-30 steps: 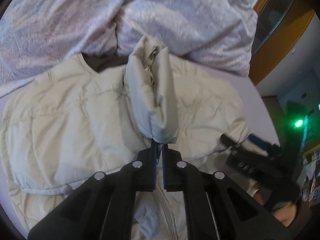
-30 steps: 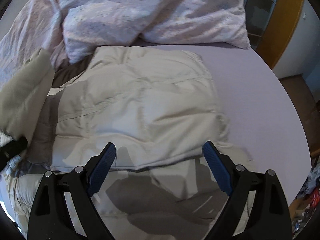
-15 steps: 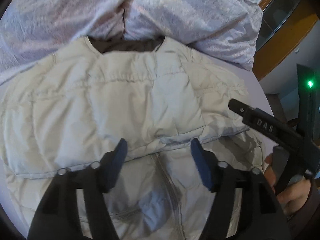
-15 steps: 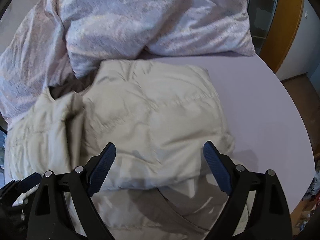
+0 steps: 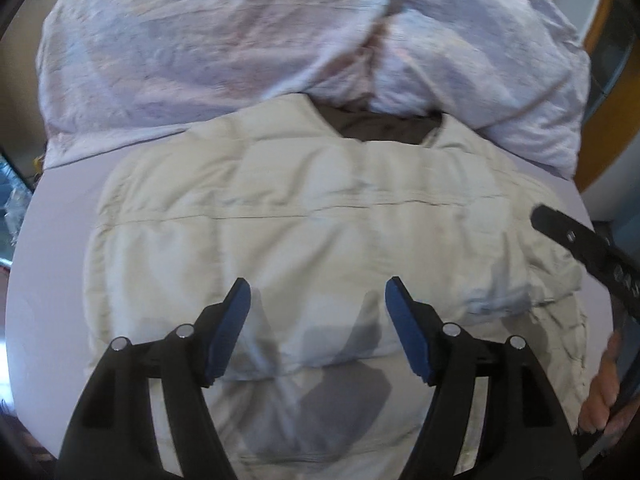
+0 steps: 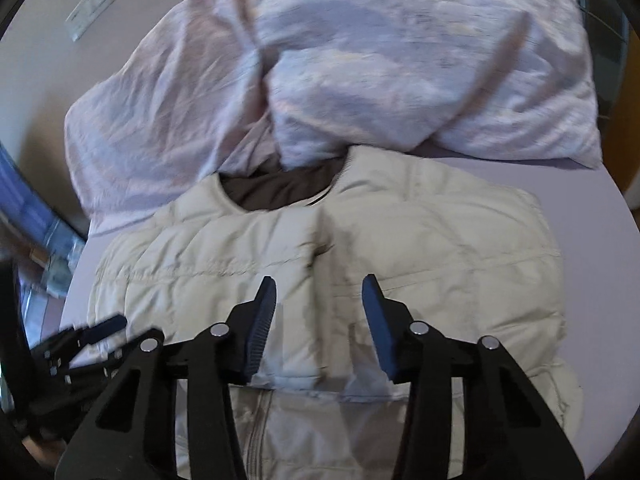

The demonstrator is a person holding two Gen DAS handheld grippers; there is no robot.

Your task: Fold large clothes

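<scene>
A cream quilted puffer jacket lies flat on the lilac bed sheet, both sleeves folded across its body, brown lining showing at the collar. It also shows in the right wrist view. My left gripper is open and empty, hovering above the folded sleeves near the jacket's middle. My right gripper is open and empty, hovering above the jacket's middle, its jaws somewhat narrower apart. The right gripper's body shows at the right of the left wrist view; the left gripper shows at the lower left of the right wrist view.
A crumpled pale pink duvet is heaped behind the jacket's collar, also in the right wrist view. The sheet's right edge drops off beside an orange wooden frame. A wall socket is on the wall.
My left gripper has let go of the sleeve, which now lies flat across the jacket, and has opened. Both grippers have drawn back and centred over the jacket; the right jaws have narrowed.
</scene>
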